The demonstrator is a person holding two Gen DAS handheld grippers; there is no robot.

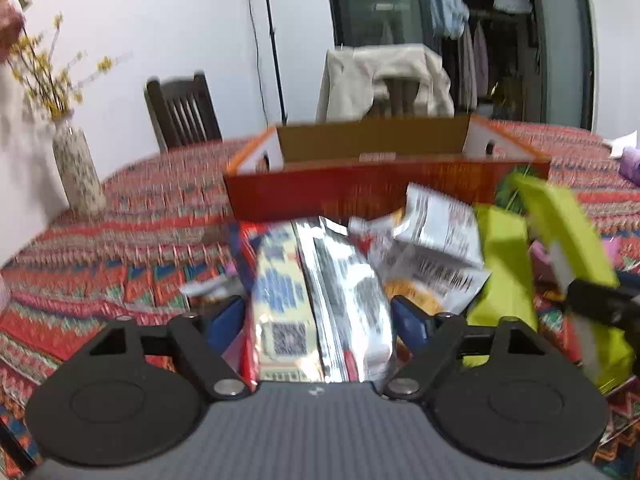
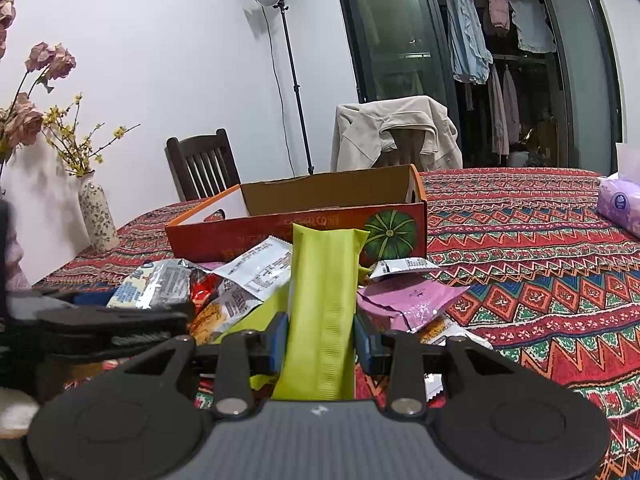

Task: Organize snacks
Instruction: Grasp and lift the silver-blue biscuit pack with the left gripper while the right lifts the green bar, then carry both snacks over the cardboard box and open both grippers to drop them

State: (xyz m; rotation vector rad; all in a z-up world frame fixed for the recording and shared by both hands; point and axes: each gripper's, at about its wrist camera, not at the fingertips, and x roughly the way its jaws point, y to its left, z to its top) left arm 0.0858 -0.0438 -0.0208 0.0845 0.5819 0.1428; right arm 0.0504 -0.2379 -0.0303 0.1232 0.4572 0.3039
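My left gripper (image 1: 319,316) is shut on a silver and yellow snack packet (image 1: 320,300), held just above the snack pile. My right gripper (image 2: 321,340) is shut on a lime-green snack packet (image 2: 323,304), which stands upright between its jaws; it also shows in the left wrist view (image 1: 560,232). An open orange cardboard box (image 1: 360,188) with a watermelon picture (image 2: 390,234) stands behind the pile. Loose packets lie in front of it: white ones (image 2: 260,268), a pink one (image 2: 408,300) and a second green one (image 1: 504,272). The left gripper shows at the left of the right wrist view (image 2: 120,316).
A patterned red tablecloth (image 2: 540,280) covers the table. A flowered vase (image 2: 96,216) stands at the left edge. A purple tissue pack (image 2: 620,204) lies at the far right. Two chairs (image 2: 202,168), one draped with a beige jacket (image 2: 396,136), stand behind the table.
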